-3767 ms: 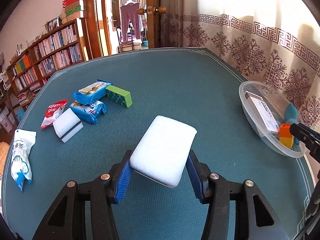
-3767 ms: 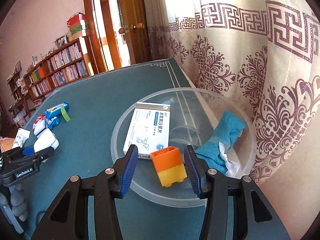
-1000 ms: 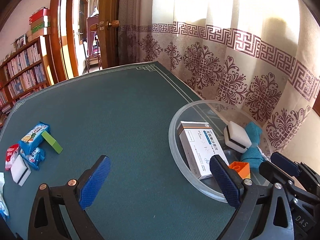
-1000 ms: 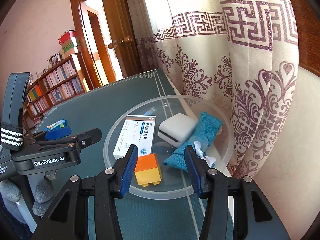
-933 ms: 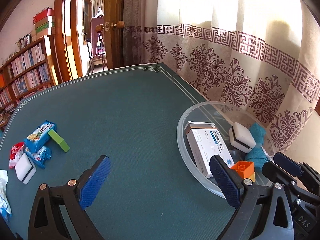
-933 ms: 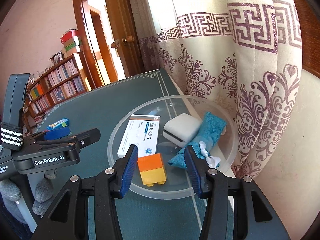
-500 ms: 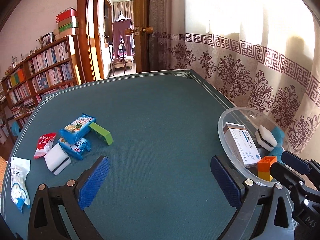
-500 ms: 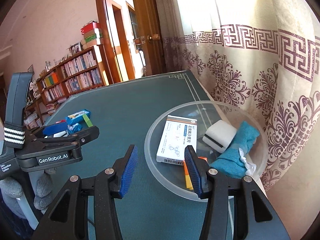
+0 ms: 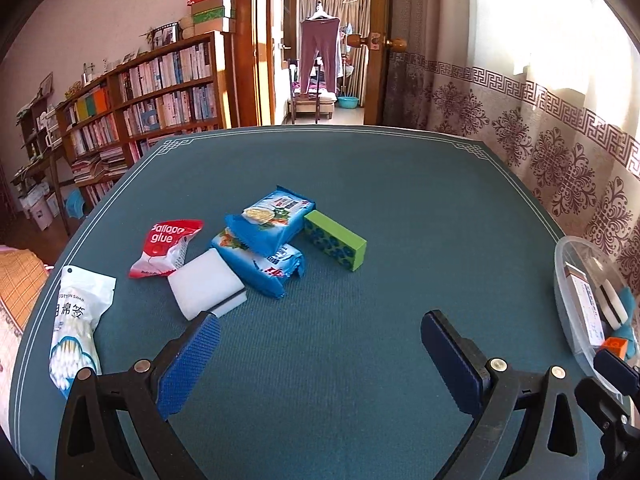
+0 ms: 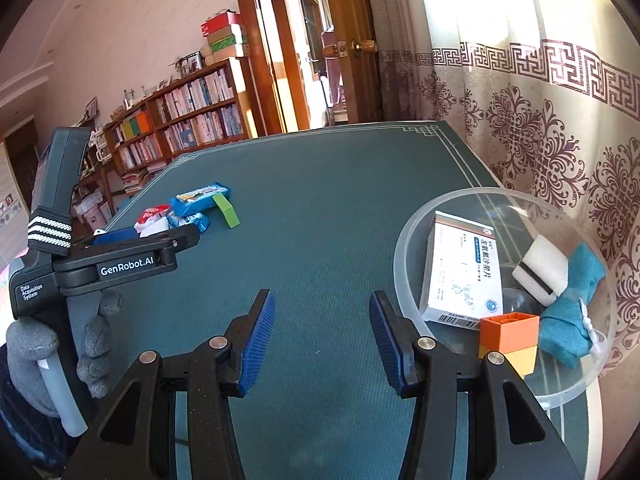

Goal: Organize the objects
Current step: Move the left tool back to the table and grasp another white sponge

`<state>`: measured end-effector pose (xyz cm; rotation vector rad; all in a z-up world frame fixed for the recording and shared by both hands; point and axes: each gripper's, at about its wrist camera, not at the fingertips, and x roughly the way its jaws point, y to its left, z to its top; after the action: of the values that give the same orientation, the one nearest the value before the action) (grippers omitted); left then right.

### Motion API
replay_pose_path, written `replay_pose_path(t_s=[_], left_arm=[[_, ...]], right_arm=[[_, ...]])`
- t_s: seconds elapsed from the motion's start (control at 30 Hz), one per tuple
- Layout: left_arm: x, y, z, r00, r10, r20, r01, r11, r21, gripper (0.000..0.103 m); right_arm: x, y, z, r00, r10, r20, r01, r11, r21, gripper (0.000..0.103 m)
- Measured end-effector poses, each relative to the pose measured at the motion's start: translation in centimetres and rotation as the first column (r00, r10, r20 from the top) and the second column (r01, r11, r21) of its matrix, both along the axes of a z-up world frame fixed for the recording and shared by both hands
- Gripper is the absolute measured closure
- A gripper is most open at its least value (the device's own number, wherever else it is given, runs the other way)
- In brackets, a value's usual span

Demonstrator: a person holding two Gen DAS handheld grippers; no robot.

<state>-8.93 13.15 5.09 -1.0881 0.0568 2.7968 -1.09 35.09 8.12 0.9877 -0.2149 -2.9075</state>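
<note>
Now both views have swung leftward since a second ago, so the loose pile fills the left wrist view and the clear bowl (image 9: 568, 280) has slid to the table's (image 9: 380, 200) right edge. From the left on the teal table lie one cotton swab bag (image 9: 76, 320), one red balloon glue packet (image 9: 166, 248), one white sponge (image 9: 206, 288), two blue snack packs (image 9: 272, 240) stacked crosswise and touching that sponge, and one green block (image 9: 334, 244) just right of them. The left claw (image 9: 320, 346) hangs over bare cloth just near of the pile, its blue pads spread wide with nothing between them. The right claw (image 10: 322, 334), about half spread and also empty, has pulled back off the bowl, which now sits just right of it. Inside the bowl (image 10: 404, 256) are four things: one white medicine box (image 10: 460, 272), one orange-and-yellow toy block (image 10: 508, 336) at the near rim, one second white sponge (image 10: 542, 268) with a dark band, which 3.8 seconds ago was in the left claw, and one teal cloth bundle (image 10: 572, 320) on the far right side. A grey-gloved hand (image 10: 48, 344) holds the left device.
</note>
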Motion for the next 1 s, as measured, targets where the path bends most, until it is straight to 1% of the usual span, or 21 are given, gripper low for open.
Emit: replay_pose_path(t_s=[0.23,0.43,0.53,0.73,0.87,0.9,0.93,0.97,1.0], left_arm=[[-2.0,-3.5,-0.3,0.991,0.133,0.018,-0.133,0.991,0.005,0.0],[-3.7,-5.1,-1.2,0.979,0.202,0.039,-0.202,0.979,-0.013,0.0],[-4.4,-5.6,-1.8,0.974,0.22,0.057,-0.22,0.975,-0.013,0.0],[-5.7,-6.1,-3.3,0.967,0.242,0.074,-0.239,0.97,-0.04,0.0],[-6.4,-6.5,-3.7,0.963,0.245,0.112,-0.244,0.969,-0.021,0.001],[-6.5,-6.7,-3.8,0.961,0.249,0.123,-0.248,0.969,-0.02,0.003],[-6.7,-6.7,-4.0,0.96,0.245,0.135,-0.246,0.969,-0.013,0.009],[-6.8,-6.8,-4.1,0.96,0.235,0.152,-0.237,0.971,-0.004,0.012],[-6.7,-6.8,-4.1,0.962,0.231,0.148,-0.233,0.972,-0.003,0.013]], right_arm=[[-1.0,-1.6,-0.5,0.999,0.047,0.016,-0.046,0.999,-0.008,0.052],[-1.6,-2.1,-1.1,0.997,0.069,0.033,-0.069,0.997,-0.02,0.052],[-1.8,-2.3,-1.4,0.996,0.076,0.042,-0.075,0.997,-0.026,0.048],[-2.3,-2.8,-1.8,0.995,0.087,0.053,-0.086,0.996,-0.03,0.048],[-2.6,-3.2,-2.1,0.994,0.096,0.061,-0.094,0.995,-0.03,0.048],[-2.7,-3.3,-2.2,0.993,0.097,0.063,-0.096,0.995,-0.03,0.048],[-2.8,-3.4,-2.3,0.993,0.099,0.066,-0.097,0.995,-0.03,0.048],[-2.9,-3.5,-2.3,0.993,0.1,0.069,-0.099,0.995,-0.03,0.048],[-3.0,-3.5,-2.4,0.992,0.102,0.07,-0.1,0.995,-0.03,0.048]])
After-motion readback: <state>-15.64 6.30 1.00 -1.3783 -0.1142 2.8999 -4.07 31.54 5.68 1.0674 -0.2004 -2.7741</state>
